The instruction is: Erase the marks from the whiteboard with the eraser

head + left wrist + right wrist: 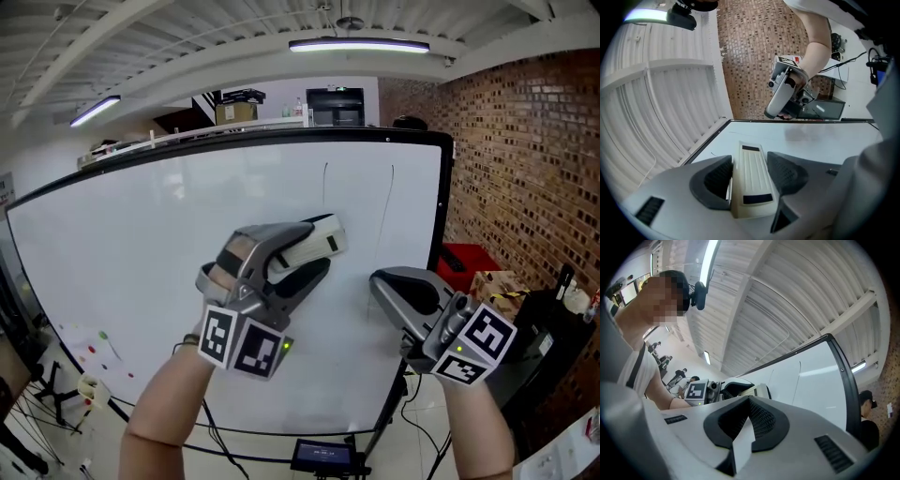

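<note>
1. My left hand-held gripper [314, 253] is clamped on the eraser [751, 180]. Its two pads pinch the long sides at the rear, and the front half sticks out towards the whiteboard [141, 244].
2. My right hand-held gripper [749, 401] is closed pad to pad with nothing between, and hangs in front of the board's right part.
3. The eraser is a pale ribbed block. I judge it light and stiff, with a smooth shell that could twist in the pads if I press off-centre. A side grip nearer its middle would suit firm strokes better.
4. Two thin vertical marks [325, 183] sit on the upper right of the board. The eraser is just below the left one, and I cannot tell if it touches the surface.
5. The board is glossy and upright on a stand, so I expect it to give a little under pressure.
6. A brick wall [525, 169] runs along the right, and strip lamps [359, 45] hang from a ribbed ceiling.
</note>
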`<state>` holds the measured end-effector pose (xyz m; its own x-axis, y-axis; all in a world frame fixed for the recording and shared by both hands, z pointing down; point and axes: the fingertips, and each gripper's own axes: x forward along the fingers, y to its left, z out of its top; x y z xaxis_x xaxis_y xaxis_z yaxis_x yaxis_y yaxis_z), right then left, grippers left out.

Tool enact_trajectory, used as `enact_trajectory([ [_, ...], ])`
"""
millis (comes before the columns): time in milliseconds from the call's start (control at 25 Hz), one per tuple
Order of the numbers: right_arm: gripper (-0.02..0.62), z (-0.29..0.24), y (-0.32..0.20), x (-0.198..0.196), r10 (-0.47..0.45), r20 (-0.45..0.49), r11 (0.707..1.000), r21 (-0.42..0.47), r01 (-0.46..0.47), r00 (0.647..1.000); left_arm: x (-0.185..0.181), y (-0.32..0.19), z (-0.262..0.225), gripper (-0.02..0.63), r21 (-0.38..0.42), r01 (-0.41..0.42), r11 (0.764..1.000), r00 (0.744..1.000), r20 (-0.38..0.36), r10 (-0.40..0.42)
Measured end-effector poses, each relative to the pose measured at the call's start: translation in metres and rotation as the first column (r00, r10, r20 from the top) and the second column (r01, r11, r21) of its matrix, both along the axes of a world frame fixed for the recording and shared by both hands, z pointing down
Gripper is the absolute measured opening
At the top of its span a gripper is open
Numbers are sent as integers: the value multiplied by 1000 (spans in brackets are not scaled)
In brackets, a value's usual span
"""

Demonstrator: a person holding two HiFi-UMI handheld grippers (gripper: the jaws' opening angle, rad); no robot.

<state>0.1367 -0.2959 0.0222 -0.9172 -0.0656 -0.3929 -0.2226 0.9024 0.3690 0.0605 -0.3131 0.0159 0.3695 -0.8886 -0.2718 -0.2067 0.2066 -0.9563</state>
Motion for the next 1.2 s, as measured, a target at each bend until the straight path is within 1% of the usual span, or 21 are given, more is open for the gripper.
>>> enact_trajectory([
  [40,17,-1,1,1,3,0,1000,-1,-3,1000,-1,1,-4,270,18,1,1000,1000,-4,-1],
  [120,17,-1,4,0,8,-2,1000,-1,-8,1000,-10,8,-21,270,98,20,995,999,-35,-17],
  [200,17,1,7,-2,11,-8,1000,2,-11,1000,-26,15,-41,270,170,49,984,994,-102,-32],
  [280,17,3,9,0,13,-12,1000,4,-13,1000,-35,20,-56,270,184,55,981,981,-191,-19],
  [320,17,3,9,3,16,-12,1000,3,-15,1000,-36,21,-59,270,181,53,982,975,-224,-12],
  [360,17,4,9,5,17,-12,1000,2,-17,1000,-34,22,-60,270,179,55,982,971,-240,-11],
  [400,17,4,11,6,18,-12,1000,1,-18,1000,-32,22,-58,270,181,62,981,971,-238,-17],
  [480,17,5,14,5,17,-15,1000,0,-17,1000,-23,21,-47,268,168,57,984,980,-196,-23],
  [600,17,11,14,3,13,-19,1000,-9,-13,1000,-3,11,-19,268,85,14,996,994,-108,-5],
  [680,17,12,12,4,6,-18,1000,-20,-6,1000,11,4,-2,268,37,6,999,998,-60,-3],
  [720,17,12,10,5,-3,-15,1000,-27,3,1000,16,1,2,268,15,0,1000,998,-56,1],
  [760,17,10,9,6,-14,-10,999,-35,14,1000,19,-3,3,268,-9,-10,1000,998,-67,9],
  [840,17,8,4,7,-34,1,998,-52,34,999,18,-9,0,268,-59,-46,997,992,-120,38],
  [920,17,9,0,3,-41,4,997,-60,41,999,14,-12,-10,270,-76,-81,994,983,-173,67],
  [1000,17,12,1,1,-39,-2,997,-59,38,999,11,-11,-27,270,-30,-81,996,980,-183,75],
  [1080,17,16,7,0,-27,-12,998,-51,26,1000,8,-5,-51,270,56,-57,997,984,-163,65],
  [1200,17,20,18,1,-8,-14,999,-33,8,1000,-2,5,-86,270,183,-23,983,991,-123,46],
])
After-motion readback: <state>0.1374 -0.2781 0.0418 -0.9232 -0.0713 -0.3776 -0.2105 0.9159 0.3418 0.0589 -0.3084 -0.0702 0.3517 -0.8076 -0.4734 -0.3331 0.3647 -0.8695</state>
